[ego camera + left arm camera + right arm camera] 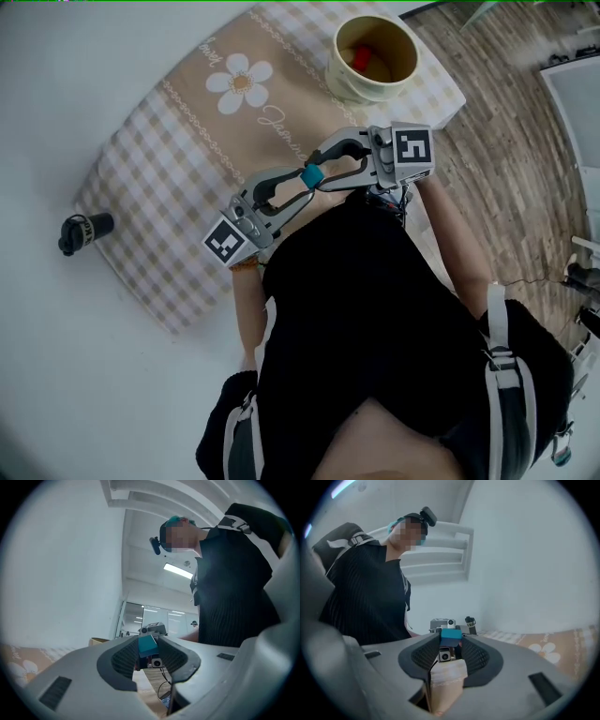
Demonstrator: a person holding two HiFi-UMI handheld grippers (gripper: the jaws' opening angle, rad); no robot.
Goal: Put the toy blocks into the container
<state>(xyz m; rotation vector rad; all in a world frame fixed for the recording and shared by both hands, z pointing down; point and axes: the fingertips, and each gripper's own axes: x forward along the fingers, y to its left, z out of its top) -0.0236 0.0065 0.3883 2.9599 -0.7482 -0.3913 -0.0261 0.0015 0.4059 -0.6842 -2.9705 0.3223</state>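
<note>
Two tools [305,185] [322,167], one teal block [312,176], one container [349,86], one cloth [159,159].

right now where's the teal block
Head view, centre: the teal block sits between the facing tips of the left gripper and right gripper, over the checked cloth.

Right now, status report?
Left gripper shut on teal block. Right gripper straddles it, grip unclear. Container ahead on cloth, nothing between.

A cloth [159,169] lies on the table [56,112] across the upper half of the head view. A cup [349,84] stands on the cloth at upper centre, with toys [361,58] inside. A small cylinder [84,231] lies at the cloth's left edge. At frame centre a block [312,175] sits between the left gripper [302,185] and the right gripper [322,161].
</note>
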